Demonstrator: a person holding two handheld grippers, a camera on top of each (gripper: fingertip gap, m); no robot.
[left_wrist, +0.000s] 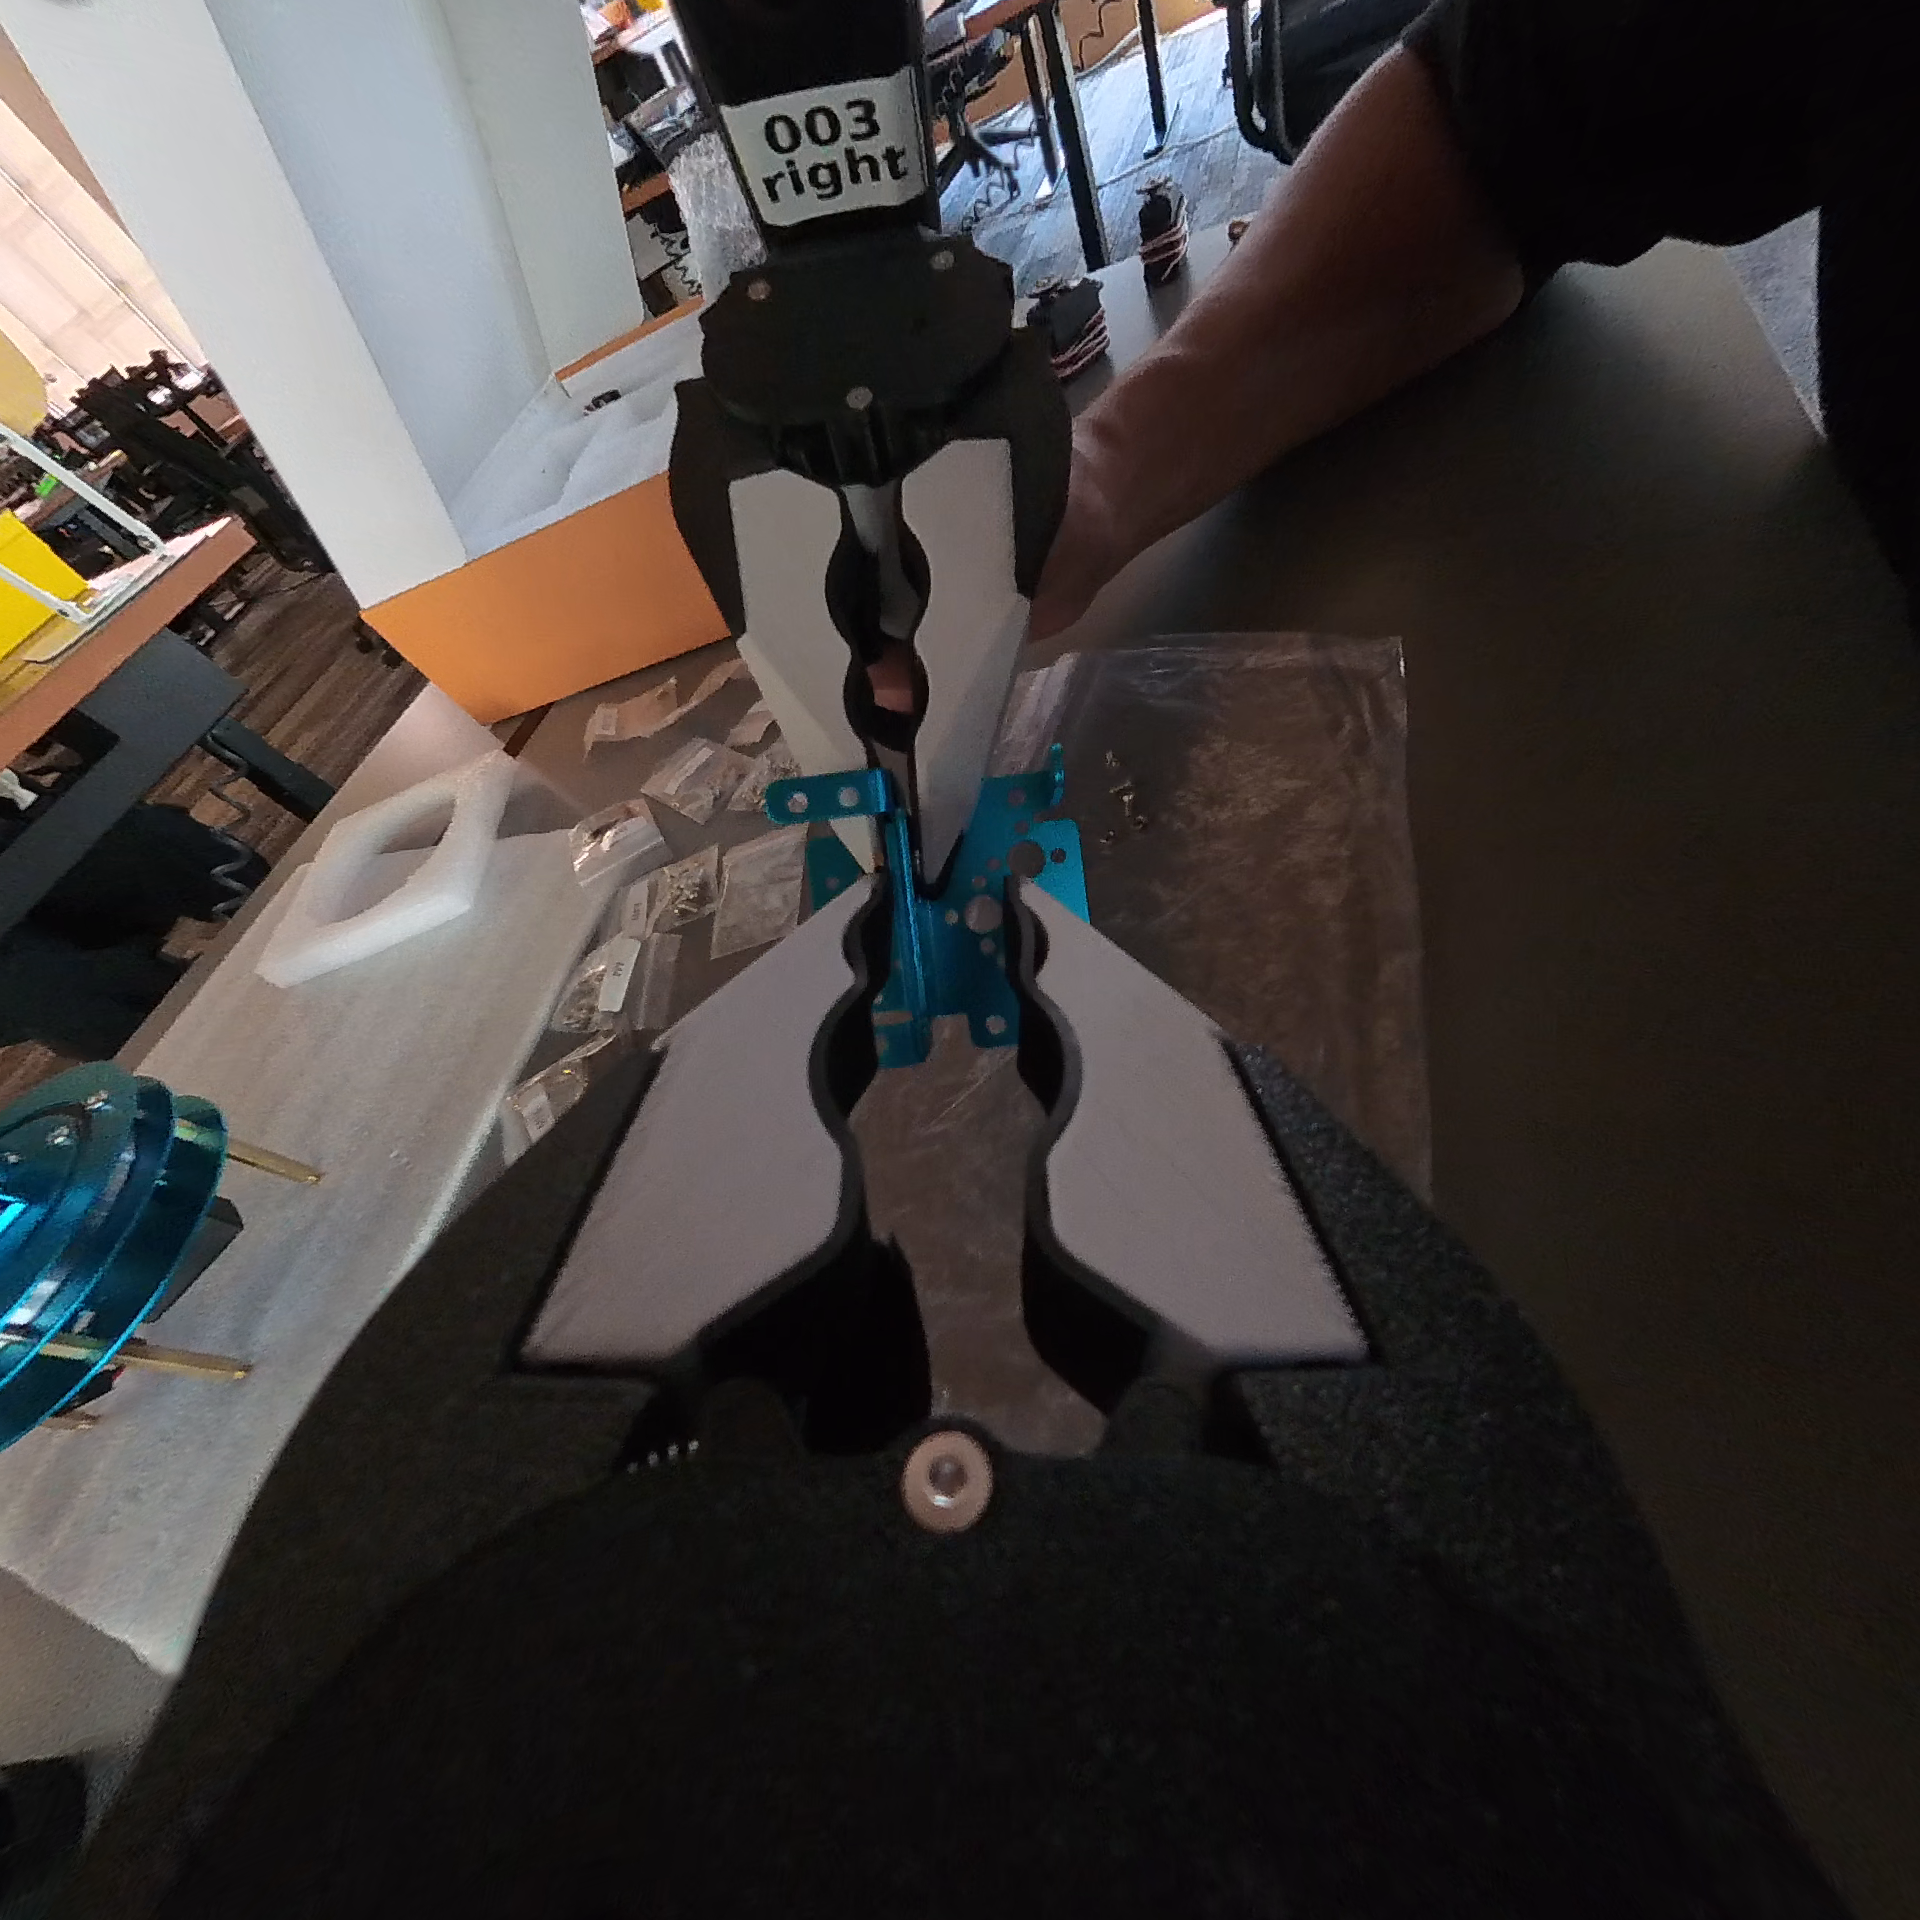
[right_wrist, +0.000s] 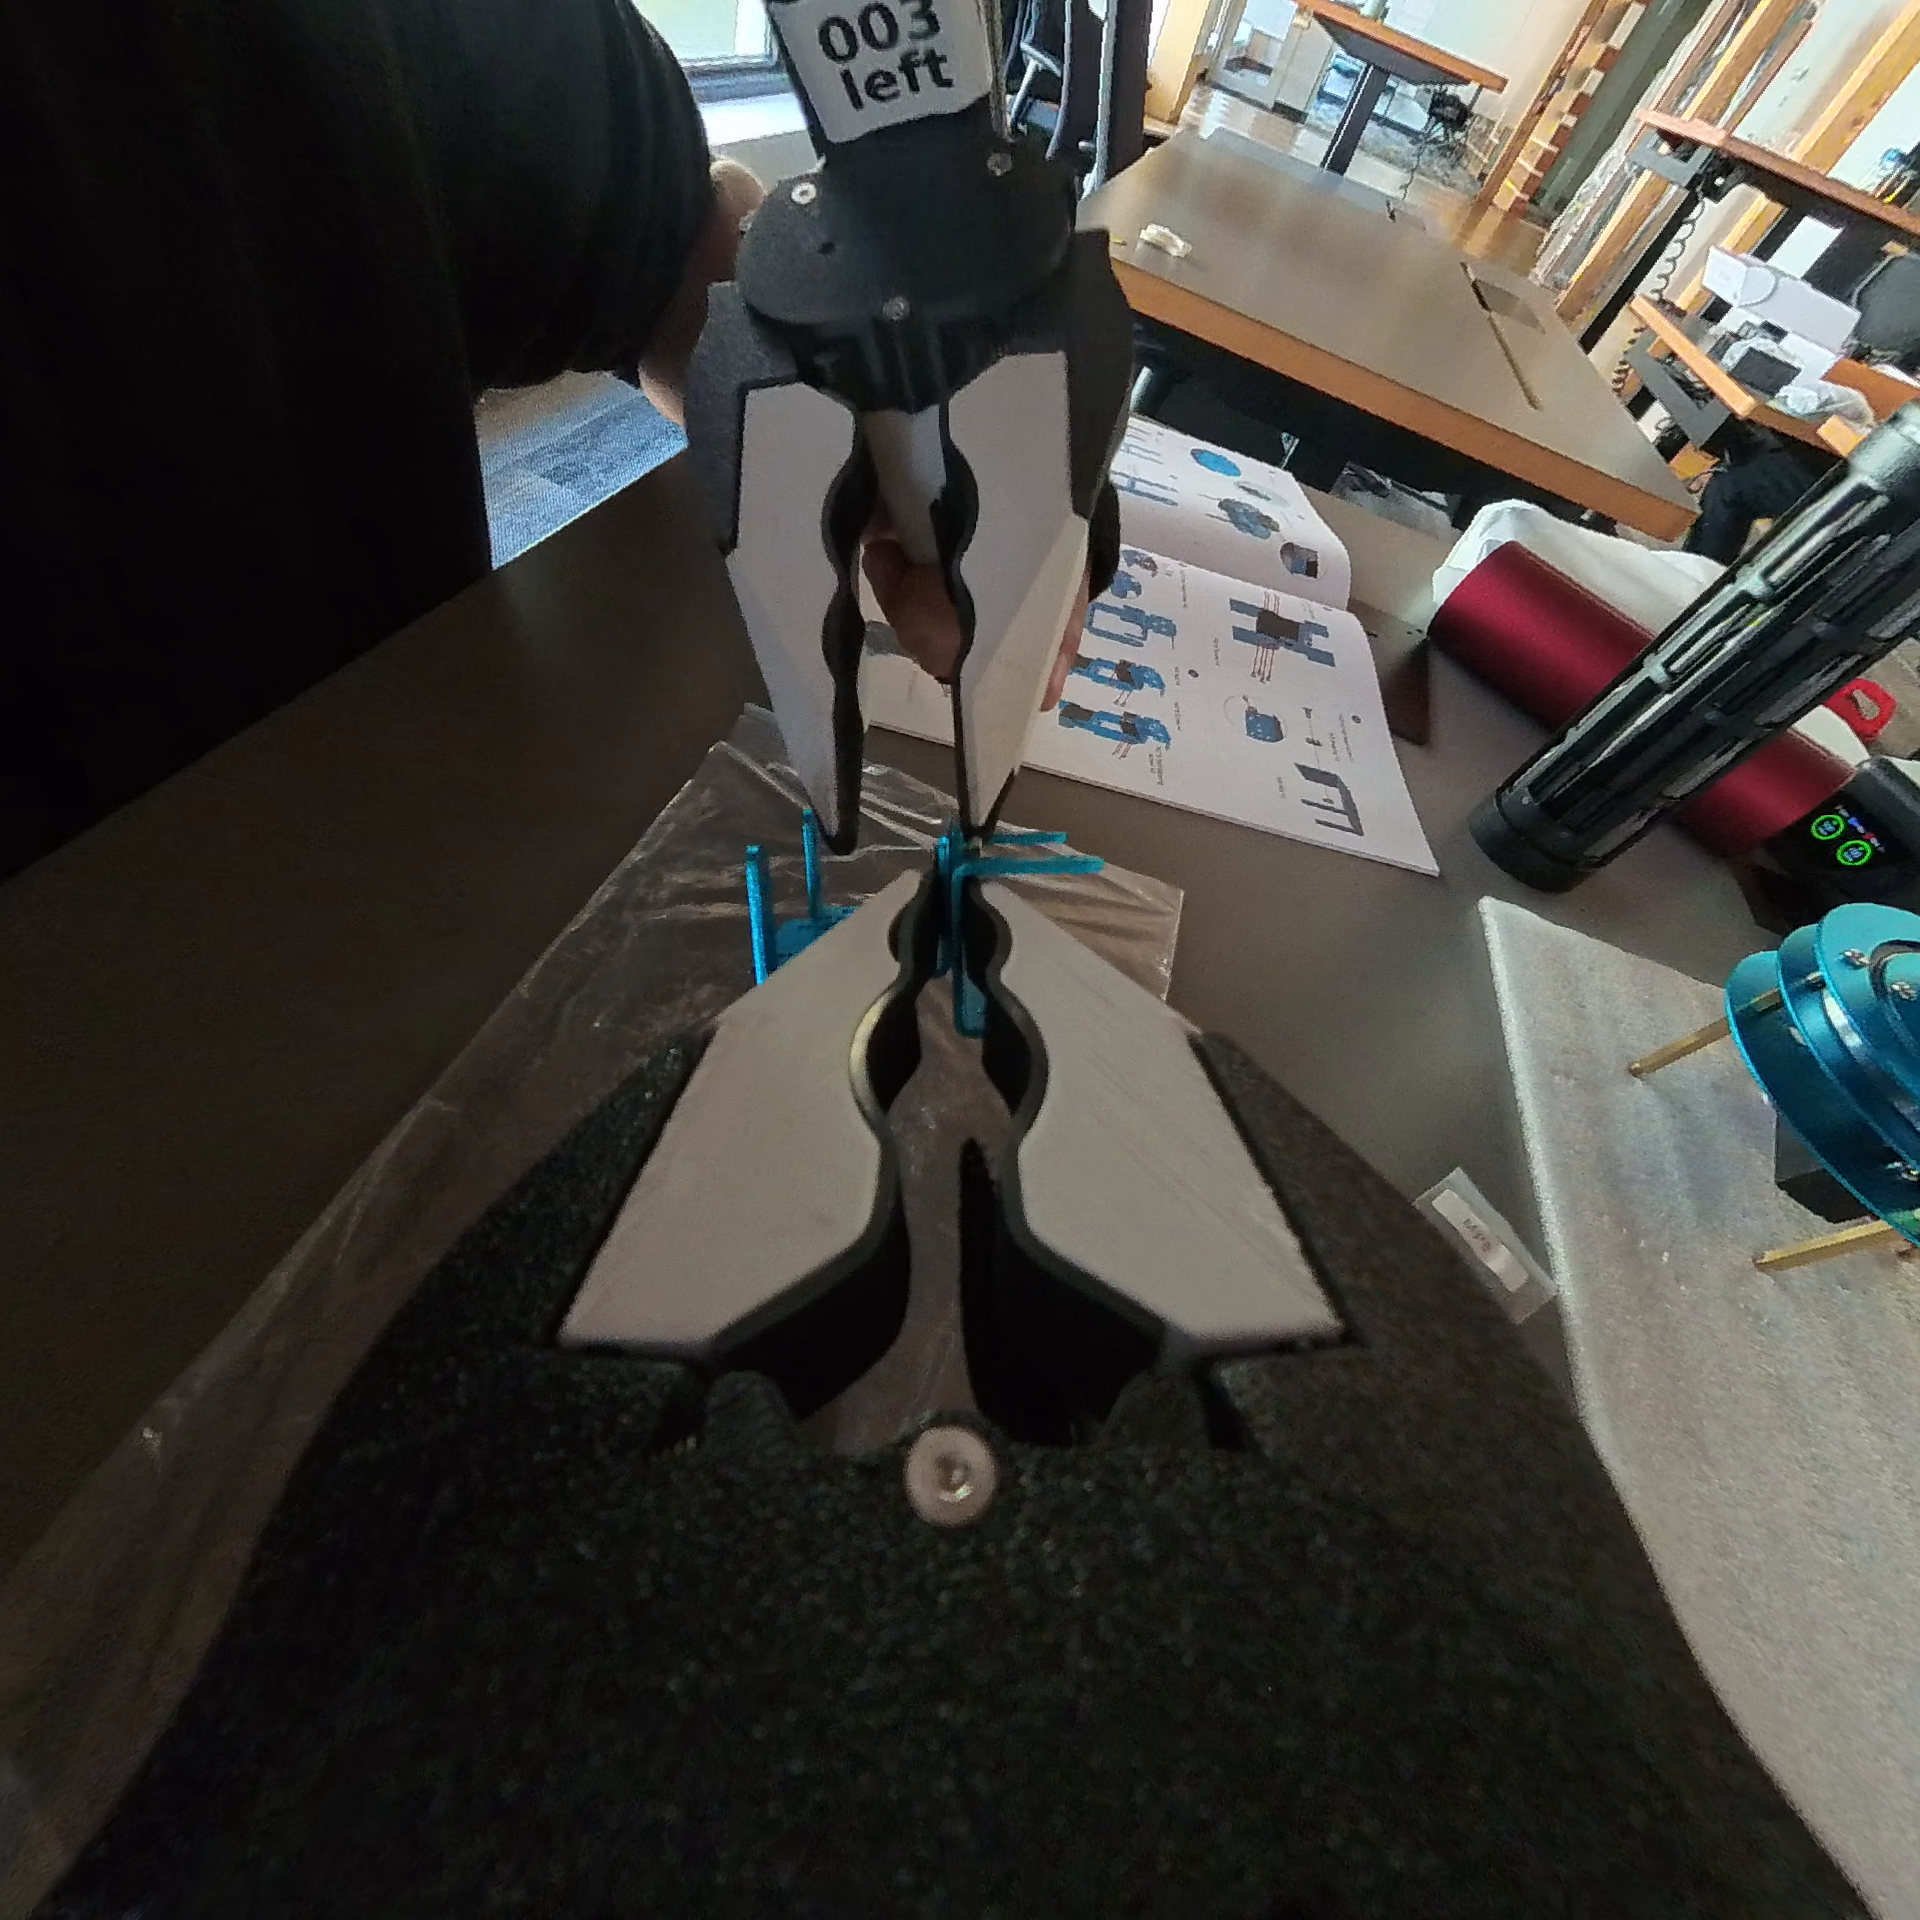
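A blue metal bracket (left_wrist: 977, 935) with many holes stands on a clear plastic bag (left_wrist: 1226, 831) on the dark table (left_wrist: 1610, 831). My right gripper (right_wrist: 948, 885) is shut on the bracket's upright flange (right_wrist: 964, 987); in the left wrist view it (left_wrist: 902, 857) comes in from the far side. My left gripper (left_wrist: 948, 891) is open, its tips either side of the bracket's near end. In the right wrist view it (right_wrist: 909, 831) hangs over the bracket's far side, one tip at the flange's top.
A blue round assembly (left_wrist: 94, 1226) with brass standoffs sits on a white foam sheet (right_wrist: 1714, 1351). Small bags of screws (left_wrist: 686, 852), a white foam frame (left_wrist: 384, 883) and loose screws (left_wrist: 1127, 810) lie nearby. An open instruction booklet (right_wrist: 1247, 707), a black cylinder (right_wrist: 1704, 665) and a red roll (right_wrist: 1538, 623) lie beyond.
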